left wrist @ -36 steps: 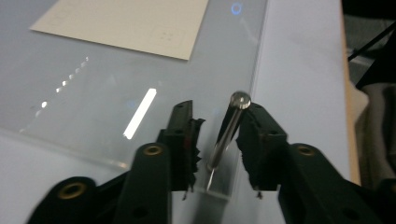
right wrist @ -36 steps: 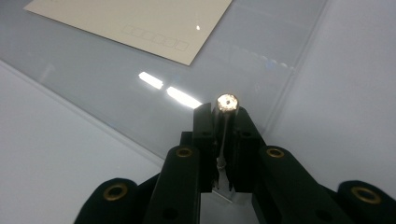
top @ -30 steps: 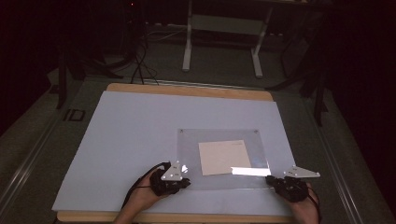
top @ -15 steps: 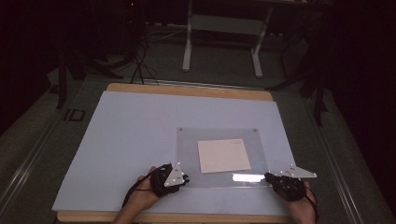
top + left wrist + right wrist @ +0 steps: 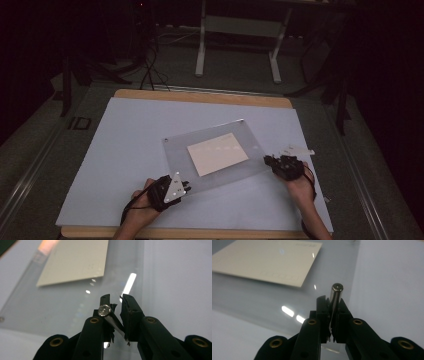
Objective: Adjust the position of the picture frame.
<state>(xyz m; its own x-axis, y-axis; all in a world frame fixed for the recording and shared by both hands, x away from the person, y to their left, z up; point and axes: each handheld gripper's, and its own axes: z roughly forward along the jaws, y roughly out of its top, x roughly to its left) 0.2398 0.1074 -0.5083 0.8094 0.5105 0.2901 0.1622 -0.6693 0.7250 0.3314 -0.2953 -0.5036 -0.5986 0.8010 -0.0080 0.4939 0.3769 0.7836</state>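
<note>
The clear panel has just been swung askew on the surface, gripped at near corners by left claw, loosening slightly, and right claw, so repositioning's probably underway.

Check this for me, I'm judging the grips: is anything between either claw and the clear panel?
Nothing visible. The left claw and right claw each pinch a corner of the clear panel beside its metal standoff.

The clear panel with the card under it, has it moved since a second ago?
Yes. The clear panel has swung counterclockwise against the table's wooden far edge; its right end now sits farther from the person.
</note>
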